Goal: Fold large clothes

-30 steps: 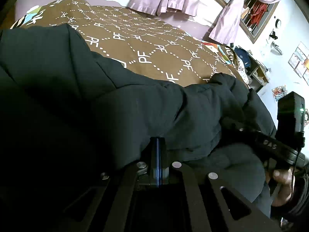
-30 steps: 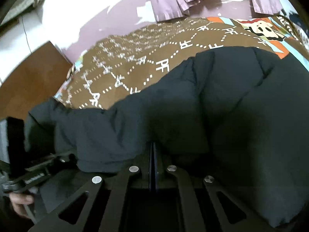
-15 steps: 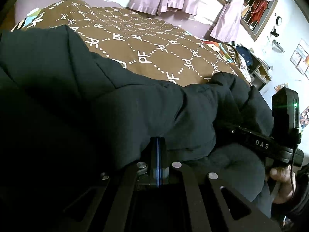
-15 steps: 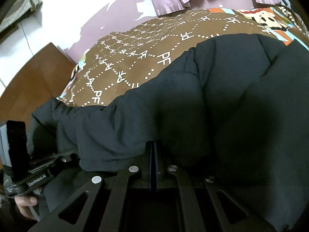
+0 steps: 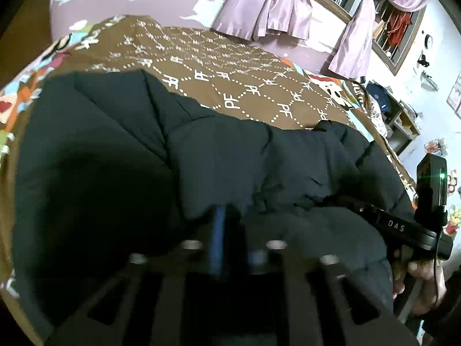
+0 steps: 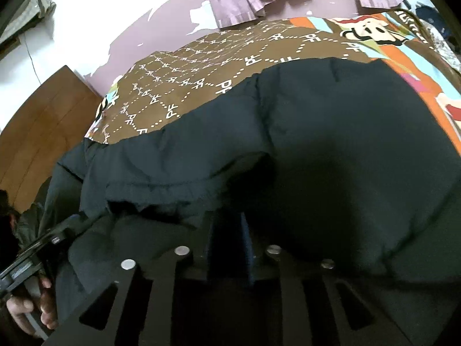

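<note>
My left gripper [image 5: 230,225] and right gripper [image 6: 230,230], jaws of both opening, each poised at the near edge of the dark padded jacket [image 5: 144,173]; its folded fabric lies just ahead of my parted jaws, unclamped. The jacket is spread across the brown patterned bedspread [image 5: 230,86].

Both grippers tip steeply downward, side by side, each carried in a bare hand. The left gripper [image 5: 230,225] is opening, its blue-edged fingers [image 5: 216,230] a little apart; blur makes it hard to say whether anything sits between them, probably not. The right gripper [image 6: 230,227] is opening too, with a narrower gap. The person's right hand [image 5: 417,276] wraps that tool's handle from below, and the left hand [image 6: 31,305] curls round its own grip the same way.
</note>
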A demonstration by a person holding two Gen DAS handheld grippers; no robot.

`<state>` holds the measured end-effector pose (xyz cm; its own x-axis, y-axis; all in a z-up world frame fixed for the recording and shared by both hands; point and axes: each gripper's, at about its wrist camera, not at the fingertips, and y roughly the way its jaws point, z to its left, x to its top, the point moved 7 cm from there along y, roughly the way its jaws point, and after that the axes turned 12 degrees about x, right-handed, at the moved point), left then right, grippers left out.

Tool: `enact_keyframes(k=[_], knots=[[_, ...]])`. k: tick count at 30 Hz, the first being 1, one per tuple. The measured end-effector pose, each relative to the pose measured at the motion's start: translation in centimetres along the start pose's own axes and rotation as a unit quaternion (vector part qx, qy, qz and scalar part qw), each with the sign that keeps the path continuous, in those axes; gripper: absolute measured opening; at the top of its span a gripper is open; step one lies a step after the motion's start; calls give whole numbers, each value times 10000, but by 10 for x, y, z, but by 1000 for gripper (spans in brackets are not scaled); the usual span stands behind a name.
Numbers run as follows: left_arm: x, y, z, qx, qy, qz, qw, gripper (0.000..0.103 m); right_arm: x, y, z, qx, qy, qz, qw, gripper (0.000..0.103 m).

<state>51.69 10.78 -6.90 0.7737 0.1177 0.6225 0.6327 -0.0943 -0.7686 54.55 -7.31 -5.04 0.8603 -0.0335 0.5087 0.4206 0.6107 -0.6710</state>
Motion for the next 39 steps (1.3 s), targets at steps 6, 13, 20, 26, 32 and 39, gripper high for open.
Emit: enact_keyframes(k=[6,13,20,26,32,39], knots=[[-14,-27,-7,364,54,-140,9992,59,-13,-27,11,-40,28,17,10000,61],[-32,-64,-3,443,-126,-43,9989,76,-33,-67,35,-211,140,-6,9997,83],[-48,-124,-12,589,131,-205,9980,88,-56,-116,66,-264,121,73,9996,94],[-64,-185,-24,521,171,-476,9974,91,-86,-165,108,-334,-691,321,9965,96],[-88,-241,-33,504,151,-671,9964,99,-105,-217,124,-520,-799,332,9949,102],[-114,-293,-41,664,212,-757,9947,100,-128,-267,139,-598,-993,119,9932,102]])
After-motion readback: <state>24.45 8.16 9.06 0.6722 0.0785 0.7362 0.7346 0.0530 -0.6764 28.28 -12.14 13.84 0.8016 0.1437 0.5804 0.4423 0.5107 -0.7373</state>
